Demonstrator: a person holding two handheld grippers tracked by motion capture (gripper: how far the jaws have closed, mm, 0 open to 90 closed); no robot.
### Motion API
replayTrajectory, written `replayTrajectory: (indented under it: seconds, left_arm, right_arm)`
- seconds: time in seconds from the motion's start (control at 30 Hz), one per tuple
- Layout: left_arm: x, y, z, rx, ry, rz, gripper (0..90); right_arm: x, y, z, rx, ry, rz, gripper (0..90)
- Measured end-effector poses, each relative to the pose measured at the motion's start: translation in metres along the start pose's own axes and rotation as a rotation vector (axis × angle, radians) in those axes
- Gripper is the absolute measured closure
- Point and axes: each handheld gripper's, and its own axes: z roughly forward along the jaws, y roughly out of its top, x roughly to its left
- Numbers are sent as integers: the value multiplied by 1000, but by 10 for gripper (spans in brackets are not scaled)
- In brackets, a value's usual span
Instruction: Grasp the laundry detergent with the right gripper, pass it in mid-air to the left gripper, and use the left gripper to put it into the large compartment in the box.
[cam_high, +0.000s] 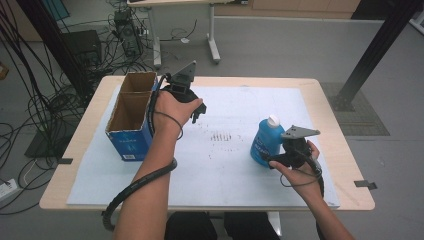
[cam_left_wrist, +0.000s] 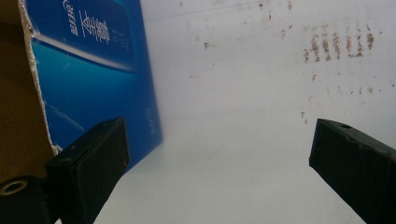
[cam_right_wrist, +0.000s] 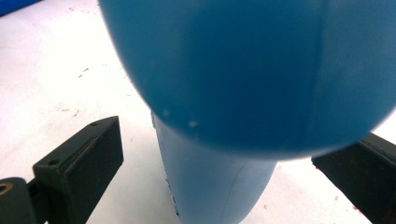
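The blue plastic bottle with a white cap stands upright at the right of the white-covered tabletop, just ahead of the right tool — jaws spread either side, not yet pinching. The left tool, also spread and empty, hovers beside the open blue cardboard box — well apart from the bottle.

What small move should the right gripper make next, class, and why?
Probably close the jaws. The right gripper sits at the blue bottle, and in the right gripper view the bottle stands between the two open jaws with a gap on the left. The cardboard box stands open beside the left gripper.
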Motion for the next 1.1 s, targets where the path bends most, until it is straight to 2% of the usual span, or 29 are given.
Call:
replayTrajectory:
  seconds: [1.1]
  left_arm:
    - [1, 0, 0, -7, -6, -3, 55]
  right_arm:
    - [1, 1, -1, -10, 0, 3, 18]
